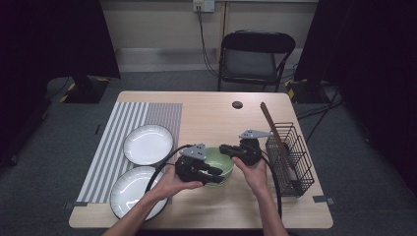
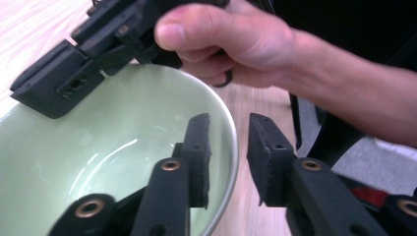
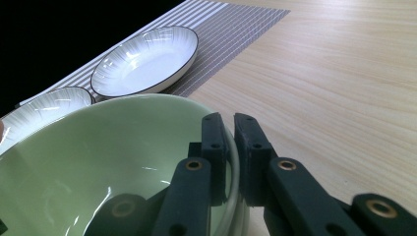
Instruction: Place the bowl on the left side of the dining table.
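The right hand-held gripper [image 3: 228,142] pinches the green bowl [image 3: 98,167] rim on the counter [image 3: 344,73]; the left hand-held gripper [image 2: 228,147] straddles the opposite rim, jaws apart. Close it before lifting level.

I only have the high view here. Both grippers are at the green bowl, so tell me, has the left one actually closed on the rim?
Observer: No. In the left gripper view, the left gripper straddles the rim of the green bowl with its jaws apart, and the outer jaw is clear of the rim.
Operator: And the right one?
Observer: The right gripper looks pinched on the rim, one jaw inside the bowl and one outside.
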Motion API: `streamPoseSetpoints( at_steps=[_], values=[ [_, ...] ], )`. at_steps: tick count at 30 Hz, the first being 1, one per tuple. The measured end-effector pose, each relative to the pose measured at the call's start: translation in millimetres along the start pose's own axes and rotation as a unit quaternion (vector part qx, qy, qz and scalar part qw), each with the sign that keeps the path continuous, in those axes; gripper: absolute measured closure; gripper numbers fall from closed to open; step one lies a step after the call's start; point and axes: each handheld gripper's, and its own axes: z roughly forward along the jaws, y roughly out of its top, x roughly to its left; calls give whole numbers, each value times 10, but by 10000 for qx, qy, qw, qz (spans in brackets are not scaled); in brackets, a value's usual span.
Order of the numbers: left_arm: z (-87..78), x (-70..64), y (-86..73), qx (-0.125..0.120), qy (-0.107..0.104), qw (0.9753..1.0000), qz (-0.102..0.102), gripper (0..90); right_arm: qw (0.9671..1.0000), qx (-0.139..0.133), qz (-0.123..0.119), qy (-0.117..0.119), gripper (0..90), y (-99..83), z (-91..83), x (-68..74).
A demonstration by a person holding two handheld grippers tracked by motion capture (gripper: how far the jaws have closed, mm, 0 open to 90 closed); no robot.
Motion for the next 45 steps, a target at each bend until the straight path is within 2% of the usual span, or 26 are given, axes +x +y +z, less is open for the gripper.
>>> streamPoseSetpoints(
  at_steps=[4, 5, 6, 8, 10, 12, 14, 16, 19, 22, 26, 29, 31, 33, 35, 38, 42, 43, 45],
  values=[
    [78, -6, 11, 406, 229, 9988, 159, 660, 10000, 18, -11, 8, 843, 7, 0, -1],
    [96, -16, 37, 612, 423, 9969, 267, 665, 10000, 26, -20, 11, 843, 7, 0, -2],
    [95, -25, 62, 680, 482, 9961, 283, 680, 10000, 28, -26, 12, 843, 8, 0, -3],
    [102, -34, 92, 729, 326, 9961, 367, 746, 10000, 27, -34, 17, 843, 8, 0, -5],
    [123, -54, 94, 786, 316, 9955, 414, 821, 10000, 24, -39, 20, 843, 7, 0, -7],
    [117, -49, 93, 777, 306, 9959, 362, 824, 10000, 33, -41, 29, 842, 10, 0, -10],
    [74, 3, 83, 538, 107, 9983, 208, 824, 10000, 59, -73, 18, 842, 14, -1, -10],
    [18, 45, 107, 354, -95, 9993, 96, 829, 9999, 62, -116, 45, 842, 14, -6, -17],
    [10, 60, 153, 421, -143, 9990, 75, 829, 9999, 99, -107, 70, 840, 19, -9, -22],
    [0, 84, 137, 354, -228, 9991, -1, 829, 9999, 96, -92, 98, 842, 14, -12, -34],
    [8, 64, 119, 372, -218, 9991, -14, 811, 9998, 102, -128, 68, 844, 20, -11, -21],
    [37, 28, 128, 549, -100, 9984, 87, 713, 9999, 88, -118, 71, 844, 18, -10, -23],
    [50, 2, 150, 736, 116, 9969, 236, 728, 9999, 77, -122, 65, 844, 15, -11, -21],
    [87, -18, 162, 771, 127, 9967, 241, 725, 9999, 67, -114, 69, 844, 12, -11, -23],
    [93, -28, 192, 933, 239, 9948, 331, 735, 9999, 62, -108, 73, 844, 10, -10, -24],
    [104, -7, 199, 913, 131, 9953, 282, 813, 9999, 59, -120, 61, 844, 12, -10, -19],
    [103, -2, 185, 896, 113, 9955, 290, 823, 9998, 83, -169, 18, 844, 22, -14, -5],
    [92, -2, 185, 959, 112, 9950, 263, 823, 9998, 85, -174, 12, 844, 25, -14, -2],
    [91, 14, 171, 890, 50, 9959, 179, 825, 9998, 76, -210, -7, 843, 28, -15, 4]
  ],
)
